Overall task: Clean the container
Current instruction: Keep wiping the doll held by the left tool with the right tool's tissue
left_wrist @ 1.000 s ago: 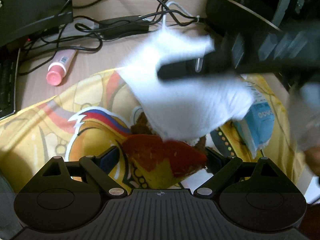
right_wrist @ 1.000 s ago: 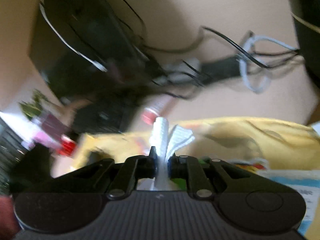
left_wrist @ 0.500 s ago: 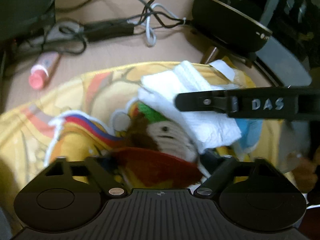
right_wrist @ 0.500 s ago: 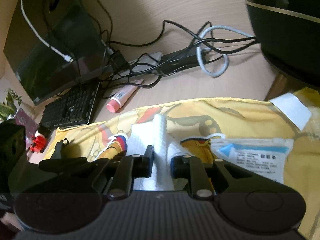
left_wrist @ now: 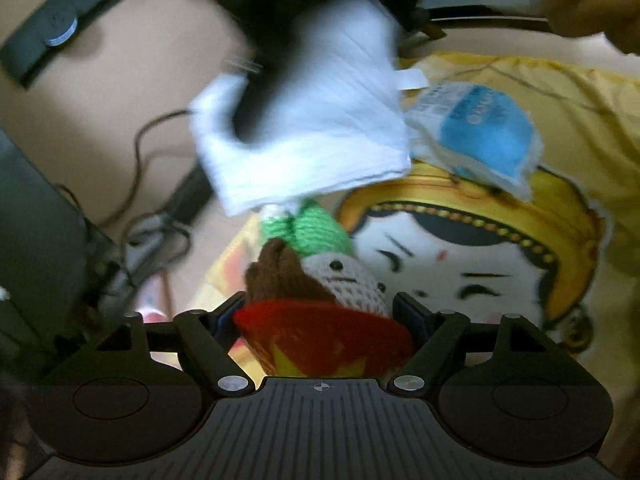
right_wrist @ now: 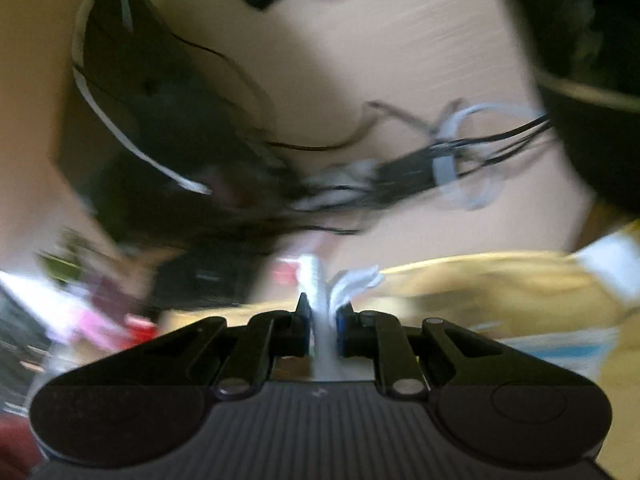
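Rolled left gripper grips pot, seemingly tilted.

black hand-held gripper, ribbed housing, silver screws

- The container sits between the fingers of the left gripper, with a knitted toy in it.
- The paper towel hangs above the toy, clamped in the right gripper.
- A packet lies on the printed cloth, right of the towel.
- Cables lie on the tabletop behind the cloth.
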Demonstrator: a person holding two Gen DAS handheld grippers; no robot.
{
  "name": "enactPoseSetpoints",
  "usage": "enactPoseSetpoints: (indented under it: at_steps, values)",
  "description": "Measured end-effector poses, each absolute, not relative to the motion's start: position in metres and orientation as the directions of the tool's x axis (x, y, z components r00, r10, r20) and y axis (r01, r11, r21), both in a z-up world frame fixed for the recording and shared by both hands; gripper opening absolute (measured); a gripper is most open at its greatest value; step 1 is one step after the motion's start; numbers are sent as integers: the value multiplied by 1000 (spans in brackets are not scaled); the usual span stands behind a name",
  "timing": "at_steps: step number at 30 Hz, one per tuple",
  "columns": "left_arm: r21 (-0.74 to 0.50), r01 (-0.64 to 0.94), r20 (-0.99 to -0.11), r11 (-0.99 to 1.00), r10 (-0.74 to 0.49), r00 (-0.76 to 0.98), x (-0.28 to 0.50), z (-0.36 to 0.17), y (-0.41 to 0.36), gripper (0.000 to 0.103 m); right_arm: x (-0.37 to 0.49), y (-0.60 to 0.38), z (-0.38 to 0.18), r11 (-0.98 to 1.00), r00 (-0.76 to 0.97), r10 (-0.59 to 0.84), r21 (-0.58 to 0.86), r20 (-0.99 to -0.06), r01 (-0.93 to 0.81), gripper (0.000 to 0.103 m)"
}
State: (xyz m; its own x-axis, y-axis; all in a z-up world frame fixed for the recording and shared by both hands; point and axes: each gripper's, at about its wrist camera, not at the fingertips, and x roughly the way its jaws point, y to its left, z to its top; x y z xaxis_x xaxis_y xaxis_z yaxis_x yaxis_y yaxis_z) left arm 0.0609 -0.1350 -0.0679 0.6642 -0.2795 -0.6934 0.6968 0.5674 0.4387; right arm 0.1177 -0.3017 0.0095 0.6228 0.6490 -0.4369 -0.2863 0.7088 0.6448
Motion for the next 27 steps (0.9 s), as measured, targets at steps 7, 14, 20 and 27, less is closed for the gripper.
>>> enactPoseSetpoints:
  at_steps: [7,14,20,27]
  values:
    - [372,706,-711,602,-305,634,58,-64,-133,91,110,-263,-6,669,497,730,637,-469,-383,15]
    - [282,721,-748,633,-325,578,61,-64,-126,93,116,-283,-24,801,583,583,521,-566,-295,22]
    - [95,690,-792,717,-365,489,77,-57,-110,94,114,-289,-39,867,597,490,425,-636,-259,20]
    - [139,675,-766,725,-353,537,85,-56,-115,88,110,-286,-51,873,565,485,411,-668,-263,13]
